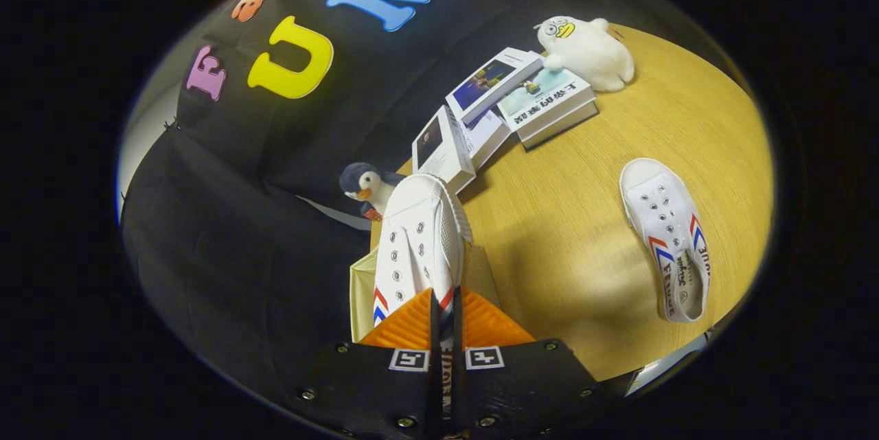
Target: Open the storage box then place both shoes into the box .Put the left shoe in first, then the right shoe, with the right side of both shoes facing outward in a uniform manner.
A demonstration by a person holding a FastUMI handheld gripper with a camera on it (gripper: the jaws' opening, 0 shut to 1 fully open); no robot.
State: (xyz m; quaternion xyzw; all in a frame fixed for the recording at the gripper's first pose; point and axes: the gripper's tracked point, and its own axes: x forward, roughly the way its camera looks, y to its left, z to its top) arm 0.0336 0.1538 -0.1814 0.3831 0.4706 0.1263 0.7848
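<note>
My gripper (445, 320) is shut on a white canvas shoe (419, 241) with red and blue stripes. Both orange fingers (405, 323) pinch its collar, and its toe points away from me. The shoe hangs over the open beige storage box (362, 289), whose inside wall shows just beside and below it, at the table's edge. A second, matching white shoe (669, 248) lies flat on the wooden table (570, 241), well off to the right of my fingers, with its opening toward me.
A stack of white books (508, 103) lies beyond the held shoe. A white plush duck (587, 52) rests behind the books. A small penguin plush (367, 189) sits by the box's far side. The black cloth wall stands close to the left.
</note>
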